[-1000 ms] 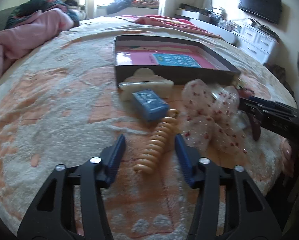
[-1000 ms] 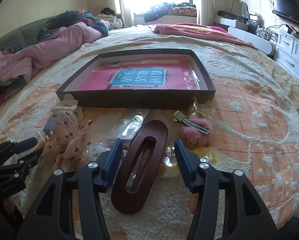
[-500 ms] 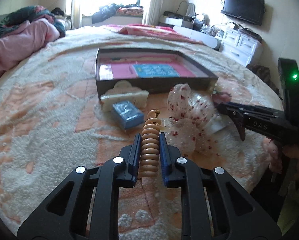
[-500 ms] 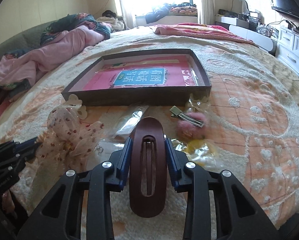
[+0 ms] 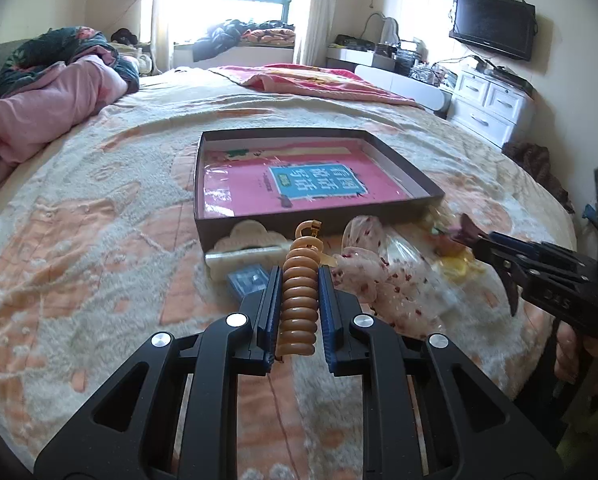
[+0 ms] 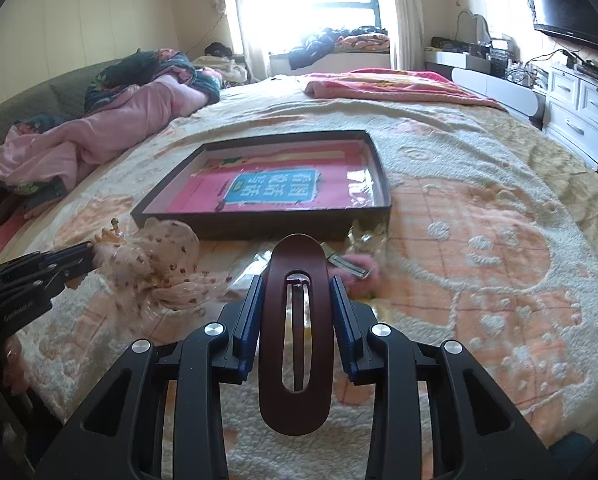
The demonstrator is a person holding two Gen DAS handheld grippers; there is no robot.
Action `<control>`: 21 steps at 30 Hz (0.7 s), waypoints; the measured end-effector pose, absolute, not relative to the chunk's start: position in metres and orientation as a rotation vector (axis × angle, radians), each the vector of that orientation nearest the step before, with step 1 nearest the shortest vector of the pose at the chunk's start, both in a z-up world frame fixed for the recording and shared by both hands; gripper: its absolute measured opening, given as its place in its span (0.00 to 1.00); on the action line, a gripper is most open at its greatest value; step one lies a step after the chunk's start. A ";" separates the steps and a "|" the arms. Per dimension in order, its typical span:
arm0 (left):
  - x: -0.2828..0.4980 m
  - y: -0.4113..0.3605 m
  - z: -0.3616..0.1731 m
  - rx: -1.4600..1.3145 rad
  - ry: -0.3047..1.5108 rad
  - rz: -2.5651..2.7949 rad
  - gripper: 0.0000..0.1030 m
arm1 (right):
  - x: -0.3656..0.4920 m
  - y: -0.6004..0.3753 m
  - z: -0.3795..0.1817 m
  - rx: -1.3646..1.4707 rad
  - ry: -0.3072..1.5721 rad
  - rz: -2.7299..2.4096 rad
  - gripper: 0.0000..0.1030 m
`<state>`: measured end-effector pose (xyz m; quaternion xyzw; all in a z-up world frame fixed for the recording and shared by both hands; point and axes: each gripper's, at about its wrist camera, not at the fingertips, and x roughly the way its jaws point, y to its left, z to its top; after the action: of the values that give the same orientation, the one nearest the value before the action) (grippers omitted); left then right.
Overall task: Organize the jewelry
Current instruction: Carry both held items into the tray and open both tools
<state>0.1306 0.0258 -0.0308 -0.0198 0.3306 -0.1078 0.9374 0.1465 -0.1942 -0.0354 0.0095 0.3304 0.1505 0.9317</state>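
Observation:
My left gripper (image 5: pixel 299 276) is shut on a tan ribbed spiral hair clip (image 5: pixel 299 308), held off the blanket and pointing at the dark shallow box (image 5: pixel 198 184) with a pink booklet inside. In the right wrist view my right gripper (image 6: pixel 295 280) is shut on a dark brown oval hair clip (image 6: pixel 295 352), also lifted, just short of the box's (image 6: pixel 259 224) front wall. Each gripper shows in the other's view: the right gripper (image 5: pixel 487 240) at the right edge, the left gripper (image 6: pixel 79 256) at the left edge.
On the blanket before the box lie a cream claw clip (image 5: pixel 247 248), a small blue box (image 5: pixel 247 280), a sheer red-dotted bow (image 5: pixel 379 276), plastic packets and a pink fluffy clip (image 6: pixel 355 266). Pink bedding (image 6: pixel 99 136) is piled far left; white drawers (image 5: pixel 487 108) stand right.
Both grippers went from open around their clips to shut on them, then rose slightly, lifting the tan spiral clip and the brown oval clip off the blanket.

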 end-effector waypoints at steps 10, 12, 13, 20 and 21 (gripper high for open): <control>0.166 0.062 -0.024 -0.081 0.662 -0.133 0.11 | 0.158 -0.198 -0.030 0.010 0.653 0.292 0.31; 0.172 0.067 -0.022 -0.085 0.657 -0.122 0.11 | 0.161 -0.196 -0.029 0.005 0.655 0.294 0.31; 0.175 0.069 -0.021 -0.085 0.652 -0.120 0.11 | 0.164 -0.195 -0.029 0.002 0.656 0.298 0.31; 0.199 0.071 -0.015 -0.093 0.627 -0.121 0.11 | 0.188 -0.188 -0.025 0.000 0.668 0.320 0.31; 0.203 0.071 -0.014 -0.098 0.626 -0.122 0.11 | 0.193 -0.187 -0.024 -0.004 0.666 0.317 0.31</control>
<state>0.2033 0.0710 -0.0142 -0.0481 0.3074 -0.0602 0.9484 0.1929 -0.1867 -0.0244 -0.0020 0.3254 0.1549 0.9328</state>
